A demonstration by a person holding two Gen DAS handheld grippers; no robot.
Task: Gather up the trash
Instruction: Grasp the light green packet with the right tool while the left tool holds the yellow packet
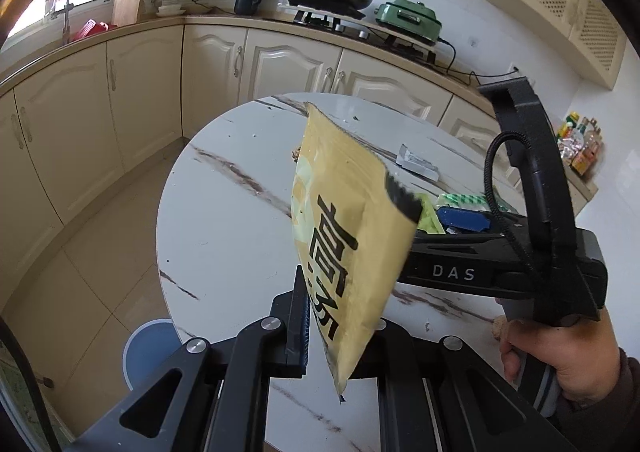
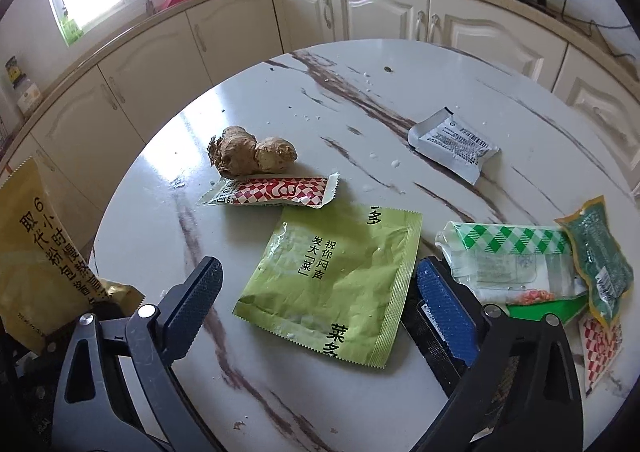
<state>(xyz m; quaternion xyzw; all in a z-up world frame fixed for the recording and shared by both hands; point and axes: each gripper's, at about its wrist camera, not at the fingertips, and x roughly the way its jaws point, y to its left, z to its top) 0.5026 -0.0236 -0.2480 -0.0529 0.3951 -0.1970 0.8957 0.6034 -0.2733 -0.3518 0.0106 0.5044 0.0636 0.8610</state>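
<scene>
**Left gripper lifts a yellow packet while the right hovers over table litter**

Left gripper [image 1: 320, 332], seen through its own camera, has its jaws pinched tight on a yellow packet [image 1: 352, 236] printed with large black characters. The packet stands nearly upright above the round marble table [image 1: 224, 236], its long axis running from the clamped lower end up and slightly left to a torn top edge. This view also shows a hand [image 1: 560, 356] (sleeve at the wrist) holding the right gripper's handle, and a blue bin [image 1: 148, 352] on the floor beside the table.

The right wrist view shows what the packet hides. Right gripper [image 2: 316, 300] has its jaws spread wide, gripping nothing, one on each side of a green sachet [image 2: 340, 276] lying flat on the table. The sachet's long axis runs from near-right to far-left. Beyond it lie a red-and-white checked wrapper [image 2: 276, 192], just touching a knob of ginger [image 2: 252, 154], and a grey sachet [image 2: 454, 146] well apart. To the right, a green-checked clear bag [image 2: 516, 252] overlaps a dark green pouch [image 2: 600, 260].
</scene>
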